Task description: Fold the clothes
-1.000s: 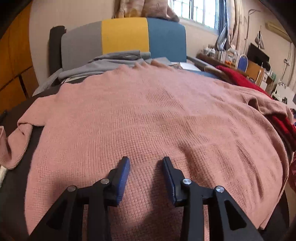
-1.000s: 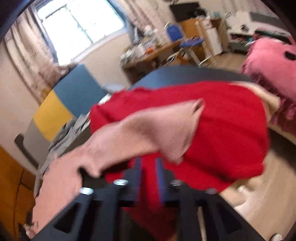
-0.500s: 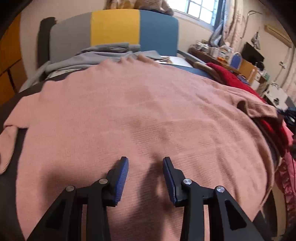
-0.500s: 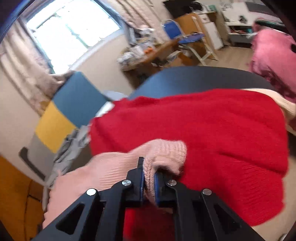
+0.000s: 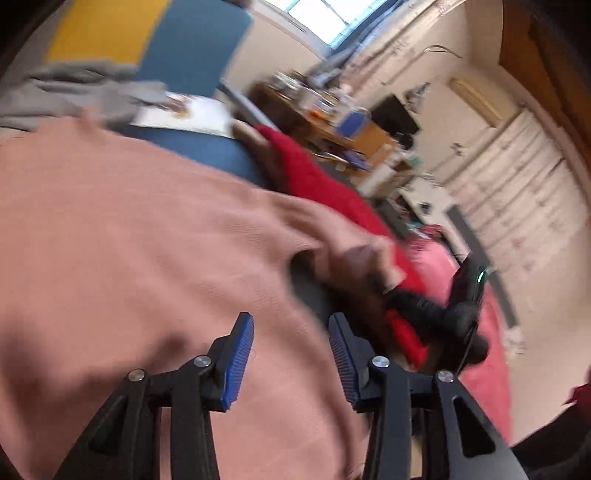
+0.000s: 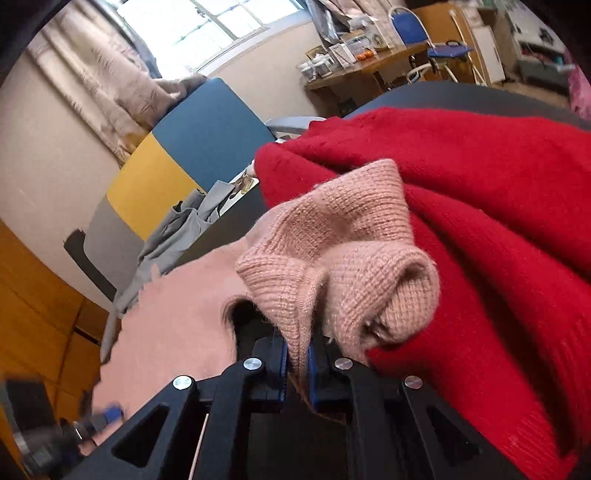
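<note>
Daylight pours through the window point(image 6: 207, 33), which blows out to white glare in my right view. That view is sharp on the pink sweater point(image 6: 343, 258) cuff, softening toward the lower left corner. My left view smears with motion blur across the pink knit and the room behind. Both fisheye frames bend and darken at the rims.

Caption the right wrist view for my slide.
Right gripper shut on pink sweater's cuff, red sweater beneath.
</note>
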A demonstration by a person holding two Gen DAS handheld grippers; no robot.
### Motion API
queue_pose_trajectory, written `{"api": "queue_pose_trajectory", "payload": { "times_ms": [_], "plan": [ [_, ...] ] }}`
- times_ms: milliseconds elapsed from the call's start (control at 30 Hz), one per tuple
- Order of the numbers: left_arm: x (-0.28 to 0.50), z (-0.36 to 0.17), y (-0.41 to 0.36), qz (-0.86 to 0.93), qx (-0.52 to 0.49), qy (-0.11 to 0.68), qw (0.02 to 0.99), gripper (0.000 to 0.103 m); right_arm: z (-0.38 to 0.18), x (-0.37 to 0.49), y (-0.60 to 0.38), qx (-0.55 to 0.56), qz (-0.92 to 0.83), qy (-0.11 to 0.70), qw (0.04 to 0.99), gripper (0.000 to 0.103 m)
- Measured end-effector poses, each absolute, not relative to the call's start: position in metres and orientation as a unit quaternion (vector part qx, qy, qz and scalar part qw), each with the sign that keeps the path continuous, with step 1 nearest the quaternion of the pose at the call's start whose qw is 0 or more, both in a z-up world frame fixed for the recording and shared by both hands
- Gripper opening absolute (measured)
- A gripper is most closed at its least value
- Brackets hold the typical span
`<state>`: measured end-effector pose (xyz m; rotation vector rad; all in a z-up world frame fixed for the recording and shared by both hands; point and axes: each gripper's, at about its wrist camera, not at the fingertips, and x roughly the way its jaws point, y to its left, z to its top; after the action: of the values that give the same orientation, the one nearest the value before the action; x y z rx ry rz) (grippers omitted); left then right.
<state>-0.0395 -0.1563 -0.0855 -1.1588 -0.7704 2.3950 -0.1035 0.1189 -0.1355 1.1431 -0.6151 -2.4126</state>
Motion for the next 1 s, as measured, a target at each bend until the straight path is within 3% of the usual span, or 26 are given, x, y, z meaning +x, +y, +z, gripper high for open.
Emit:
{"api": "queue_pose_trajectory", "payload": {
  "times_ms": [300,467,767,833,867,967,1000],
  "plan": [
    [-0.153,-0.085,-0.064,0.792,-0.454,-0.299,0.279,0.055,-0.131,-0.092,0.115,0.389,-0.884,-0.136,0.221,0.013],
    [-0.174,-0.096,-0.039,0.78,-0.486,-0.275,0.282,0.055,-0.135,-0.092,0.113,0.381,-0.889,-0.115,0.227,0.023],
    [-0.173,-0.119,-0.019,0.741,-0.553,-0.258,0.281,0.054,-0.135,-0.089,0.108,0.373,-0.893,-0.093,0.234,0.051],
    [-0.172,-0.124,-0.013,0.738,-0.565,-0.246,0.276,0.054,-0.134,-0.086,0.108,0.369,-0.896,-0.084,0.232,0.066],
    [-0.17,-0.123,-0.009,0.745,-0.567,-0.229,0.268,0.054,-0.134,-0.086,0.108,0.368,-0.895,-0.087,0.235,0.069],
    [-0.163,-0.122,-0.004,0.761,-0.563,-0.193,0.256,0.053,-0.134,-0.083,0.11,0.373,-0.892,-0.091,0.236,0.072],
    [-0.161,-0.121,-0.004,0.766,-0.56,-0.185,0.256,0.048,-0.134,-0.08,0.111,0.375,-0.892,-0.092,0.237,0.072]
  ]
}}
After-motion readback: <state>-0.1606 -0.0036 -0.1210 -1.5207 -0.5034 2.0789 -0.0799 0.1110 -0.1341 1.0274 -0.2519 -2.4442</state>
